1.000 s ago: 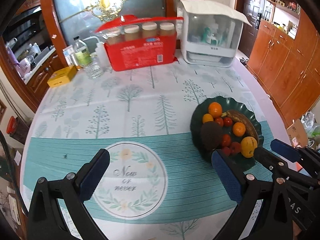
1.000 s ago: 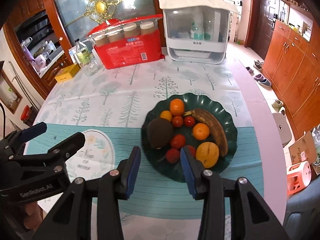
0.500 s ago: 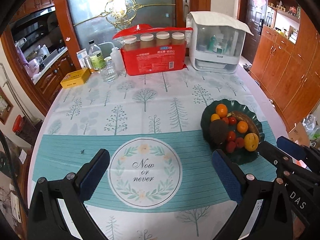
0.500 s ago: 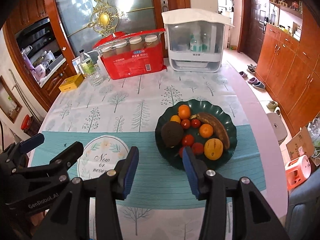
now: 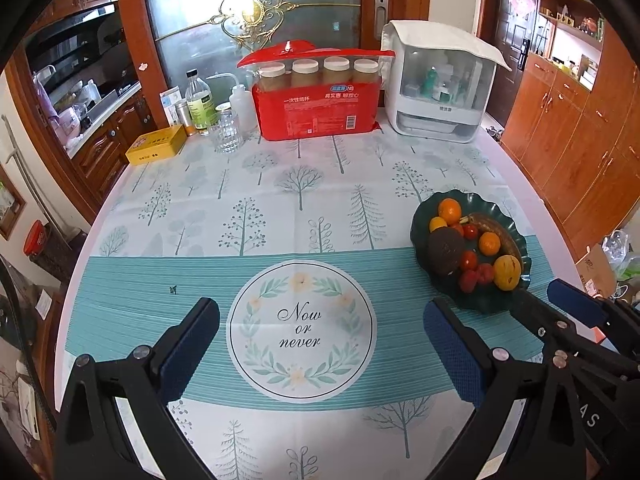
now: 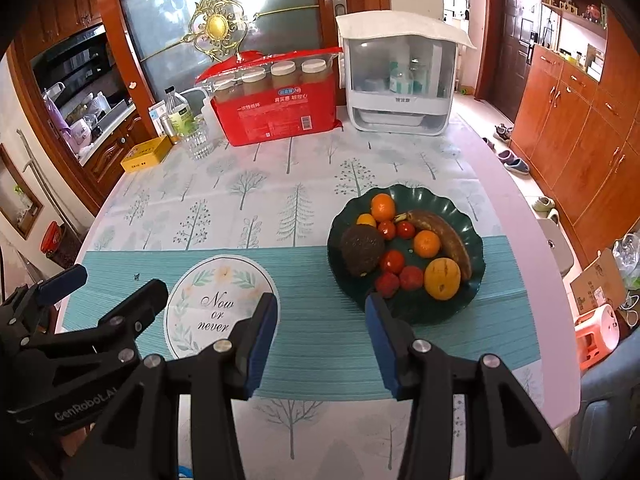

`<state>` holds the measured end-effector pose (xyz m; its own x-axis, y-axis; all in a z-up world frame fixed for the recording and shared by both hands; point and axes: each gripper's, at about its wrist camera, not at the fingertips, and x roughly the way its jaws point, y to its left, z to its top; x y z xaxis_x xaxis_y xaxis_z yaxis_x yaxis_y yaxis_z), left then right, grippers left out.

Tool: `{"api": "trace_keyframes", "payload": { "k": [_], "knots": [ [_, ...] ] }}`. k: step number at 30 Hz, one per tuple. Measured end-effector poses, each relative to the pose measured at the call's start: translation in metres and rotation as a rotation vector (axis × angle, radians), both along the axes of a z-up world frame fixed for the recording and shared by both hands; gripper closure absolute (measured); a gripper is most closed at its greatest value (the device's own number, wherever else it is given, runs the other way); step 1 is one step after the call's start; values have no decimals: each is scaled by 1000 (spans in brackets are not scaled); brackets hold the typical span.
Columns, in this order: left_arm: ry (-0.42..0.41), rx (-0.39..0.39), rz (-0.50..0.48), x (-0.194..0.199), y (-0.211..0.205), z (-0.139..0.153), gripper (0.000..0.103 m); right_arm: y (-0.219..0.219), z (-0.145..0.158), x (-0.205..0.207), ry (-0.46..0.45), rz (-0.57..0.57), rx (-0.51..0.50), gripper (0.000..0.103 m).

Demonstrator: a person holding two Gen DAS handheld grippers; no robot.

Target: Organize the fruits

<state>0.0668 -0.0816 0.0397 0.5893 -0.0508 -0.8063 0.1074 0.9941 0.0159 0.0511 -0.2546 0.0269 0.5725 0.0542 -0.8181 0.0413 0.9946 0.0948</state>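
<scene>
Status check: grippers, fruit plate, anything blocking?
Left hand-held gripper open, empty. Right hand-held gripper open, empty, short of the green plate. Fruit all on plate, dark avocado nearest. Nothing blocking on the tablecloth.

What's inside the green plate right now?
The green plate holds a brown banana, two oranges, a small yellow citrus, a dark rough-skinned fruit, a yellow-orange fruit and several small red fruits. Anything beneath them is covered.

Middle of surface (image 5: 280, 208) bare, free passage. Green plate (image 6: 472, 240) of fruit blocks right side. Red package (image 5: 316, 108), white cabinet (image 5: 436, 92), bottles (image 5: 198, 104) line far edge.
</scene>
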Motion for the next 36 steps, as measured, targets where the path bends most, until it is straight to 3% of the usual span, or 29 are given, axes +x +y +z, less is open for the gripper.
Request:
{"api": "trace_keyframes", "payload": {
  "k": [36],
  "knots": [
    [24, -14, -16, 7, -1, -8, 2, 2, -6, 3, 25, -27, -10, 57]
  ]
}}
